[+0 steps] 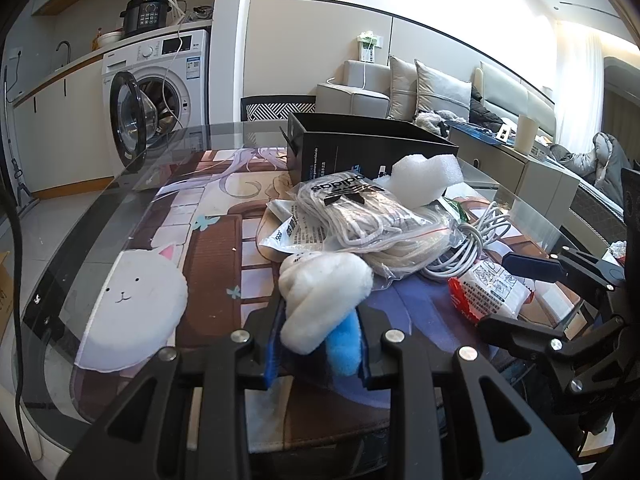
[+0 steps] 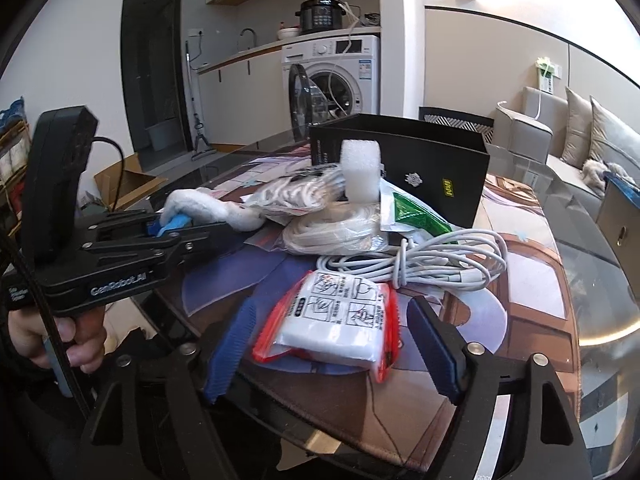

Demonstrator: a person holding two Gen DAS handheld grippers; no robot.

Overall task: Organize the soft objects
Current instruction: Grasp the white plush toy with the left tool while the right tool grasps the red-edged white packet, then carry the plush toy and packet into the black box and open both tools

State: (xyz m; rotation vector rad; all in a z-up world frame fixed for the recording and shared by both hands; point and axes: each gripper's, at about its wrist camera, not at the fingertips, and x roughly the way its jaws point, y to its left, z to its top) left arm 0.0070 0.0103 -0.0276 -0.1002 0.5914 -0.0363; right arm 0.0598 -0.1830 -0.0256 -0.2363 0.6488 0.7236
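Note:
My left gripper (image 1: 318, 344) is shut on a white and blue plush toy (image 1: 324, 300), held just above the table mat; it also shows in the right wrist view (image 2: 212, 210). My right gripper (image 2: 332, 344) is open, its jaws on either side of a red-edged packet of white pads (image 2: 336, 324), which also shows in the left wrist view (image 1: 488, 292). Behind lie a bag of white cord (image 1: 360, 212), a white foam block (image 2: 360, 172), a coiled white cable (image 2: 432, 260) and a green packet (image 2: 416, 212).
An open black box (image 2: 424, 160) stands at the back of the pile. A printed mat (image 1: 192, 248) covers the glass table (image 1: 100, 208). A washing machine (image 1: 160, 84) with its door open and a sofa (image 1: 440, 92) lie beyond.

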